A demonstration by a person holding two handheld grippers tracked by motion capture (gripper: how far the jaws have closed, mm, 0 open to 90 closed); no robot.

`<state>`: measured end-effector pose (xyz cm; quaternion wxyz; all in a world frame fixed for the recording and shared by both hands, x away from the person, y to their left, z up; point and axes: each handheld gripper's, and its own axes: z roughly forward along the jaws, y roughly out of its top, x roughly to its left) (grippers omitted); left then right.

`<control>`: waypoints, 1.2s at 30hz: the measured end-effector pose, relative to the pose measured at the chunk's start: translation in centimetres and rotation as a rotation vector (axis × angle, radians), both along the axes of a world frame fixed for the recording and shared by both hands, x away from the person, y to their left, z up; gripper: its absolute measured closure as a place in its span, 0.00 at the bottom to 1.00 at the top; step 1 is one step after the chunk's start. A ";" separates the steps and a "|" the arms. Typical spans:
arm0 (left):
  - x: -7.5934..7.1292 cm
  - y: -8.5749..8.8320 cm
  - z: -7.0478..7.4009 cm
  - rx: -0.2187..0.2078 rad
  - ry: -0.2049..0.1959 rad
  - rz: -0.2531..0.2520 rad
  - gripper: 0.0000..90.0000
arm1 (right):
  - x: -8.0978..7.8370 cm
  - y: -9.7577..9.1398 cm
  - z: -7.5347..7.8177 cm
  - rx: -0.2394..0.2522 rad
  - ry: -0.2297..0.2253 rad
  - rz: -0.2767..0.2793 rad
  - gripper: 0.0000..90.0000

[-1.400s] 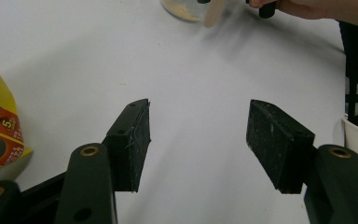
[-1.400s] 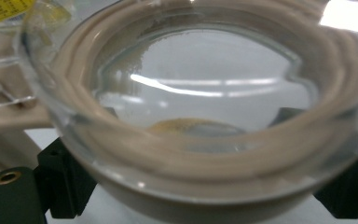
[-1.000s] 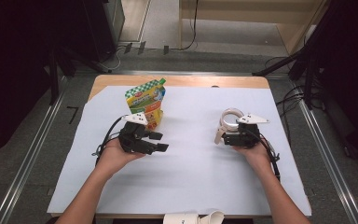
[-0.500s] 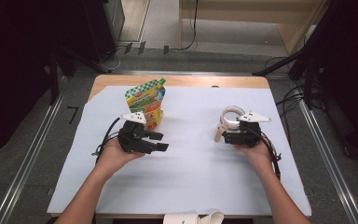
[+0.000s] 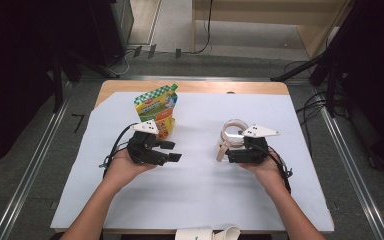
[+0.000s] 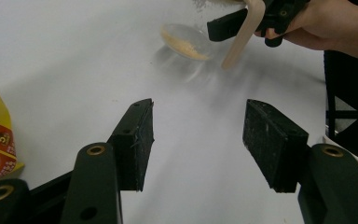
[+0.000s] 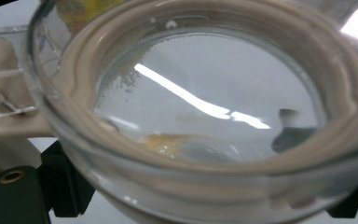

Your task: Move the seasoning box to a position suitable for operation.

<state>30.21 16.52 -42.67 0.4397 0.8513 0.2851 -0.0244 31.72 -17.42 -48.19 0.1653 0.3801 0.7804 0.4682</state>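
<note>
Our two forearms coming in from the near edge, our left gripper (image 5: 172,151) held level in the left hand (image 5: 125,167), jaws parted with nothing between them, our right gripper (image 5: 225,151) in the right hand (image 5: 267,170), jaws pointing toward the left one

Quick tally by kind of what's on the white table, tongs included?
Snack pouches: 1
Clear jars with beige lids: 1
Tongs: 2, left tongs and right tongs
Total: 4
</note>
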 end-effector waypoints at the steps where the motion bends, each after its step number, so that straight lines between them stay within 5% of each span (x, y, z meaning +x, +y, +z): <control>1: 0.0 0.0 0.0 0.000 0.000 0.000 0.48 | -0.2 0.5 0.0 -0.005 -0.005 0.015 0.14; 4: -0.1 0.1 0.5 -0.058 0.032 -0.010 0.48 | -0.7 1.6 0.1 -0.001 -0.005 0.044 0.14; 12: -0.5 0.2 0.4 0.000 0.021 -0.006 0.48 | -2.2 5.0 -0.1 -0.005 -0.005 0.116 0.14; 17: -0.8 0.7 0.6 -0.030 0.024 0.011 0.48 | -2.8 6.7 -0.7 0.011 -0.013 0.110 0.14; 21: -0.8 1.3 0.5 -0.027 0.035 0.041 0.48 | -3.0 8.1 -1.3 -0.031 -0.028 0.139 0.14; 25: -1.0 1.4 0.5 -0.017 0.031 0.043 0.48 | -2.8 8.8 -2.1 -0.091 -0.017 0.116 0.14; 36: -1.0 0.6 0.0 0.024 0.053 0.036 0.46 | -2.7 8.5 -2.4 -0.082 -0.009 0.129 0.13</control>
